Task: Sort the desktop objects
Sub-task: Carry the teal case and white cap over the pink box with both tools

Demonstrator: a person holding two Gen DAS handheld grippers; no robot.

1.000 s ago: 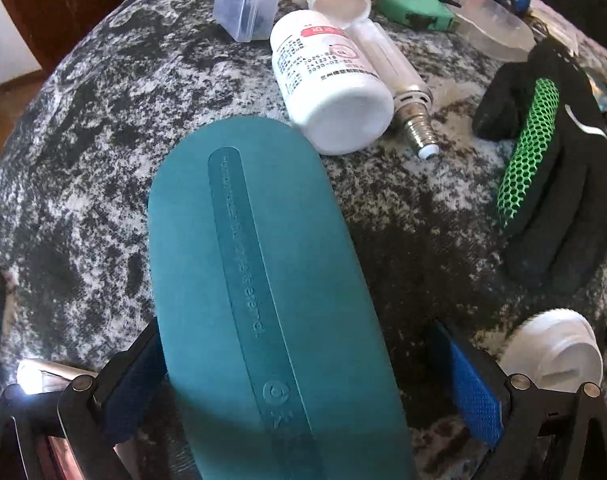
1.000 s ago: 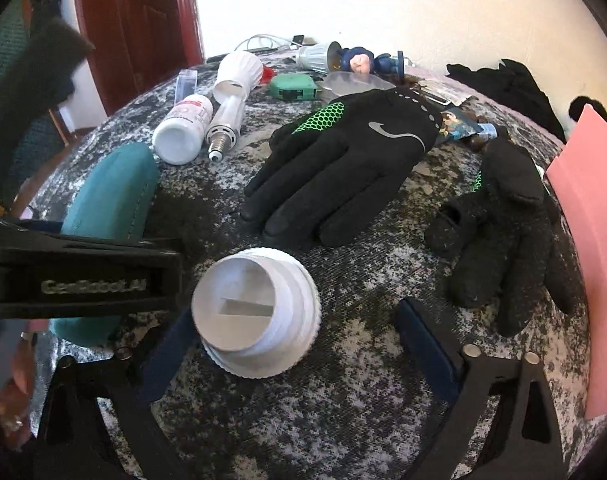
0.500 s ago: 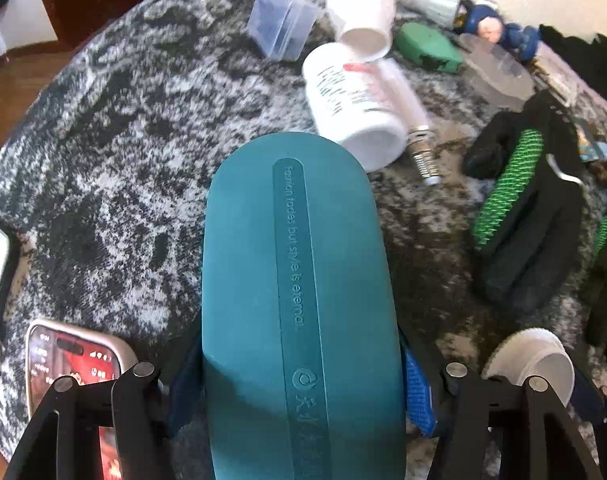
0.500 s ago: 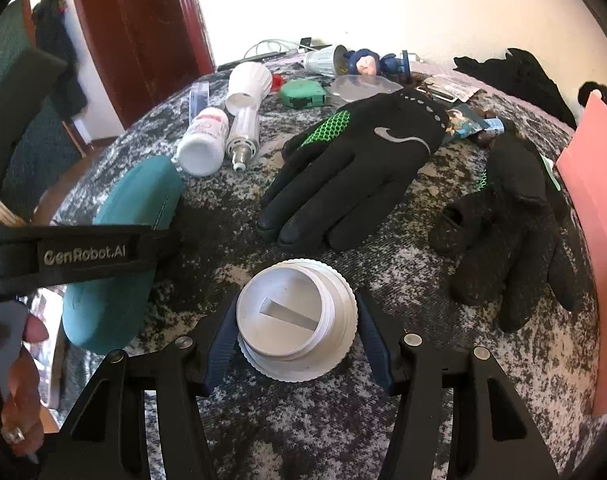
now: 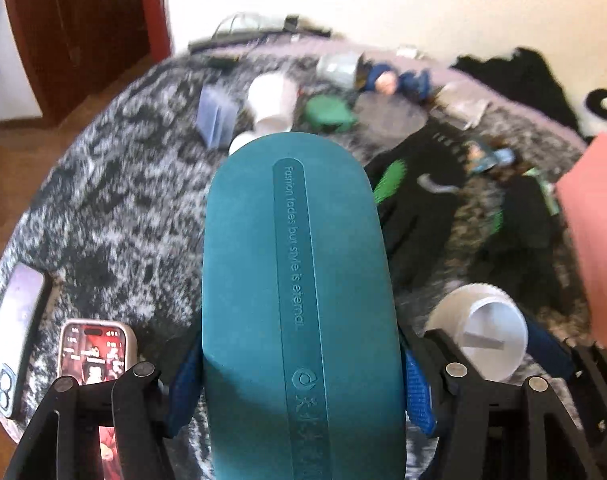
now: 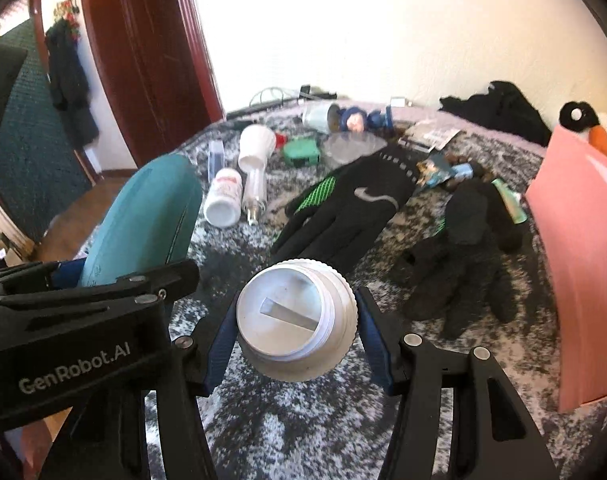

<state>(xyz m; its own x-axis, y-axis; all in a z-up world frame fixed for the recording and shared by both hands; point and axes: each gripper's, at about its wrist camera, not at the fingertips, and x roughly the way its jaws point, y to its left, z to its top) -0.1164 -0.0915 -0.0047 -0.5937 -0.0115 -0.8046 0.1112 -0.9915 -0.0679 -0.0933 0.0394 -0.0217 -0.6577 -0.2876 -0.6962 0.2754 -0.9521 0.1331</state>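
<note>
Table (image 6: 303, 420) with speckled grey cover, full of stuff. Pink board (image 6: 583, 260) standing at the right edge. Black glove (image 6: 343, 208) flat in the middle. Teal glasses case (image 5: 299, 300) up off the table, squeezed tight near its back end by left gripper (image 5: 301, 396); long front end sticking out, so could tip down or slide free. Phone (image 5: 95, 356) right under it, could get hit. White screw cap (image 6: 295, 320) pinched by right gripper (image 6: 297, 328), also lifted; smooth and round, could pop out. Grippers close together, might bump.
</note>
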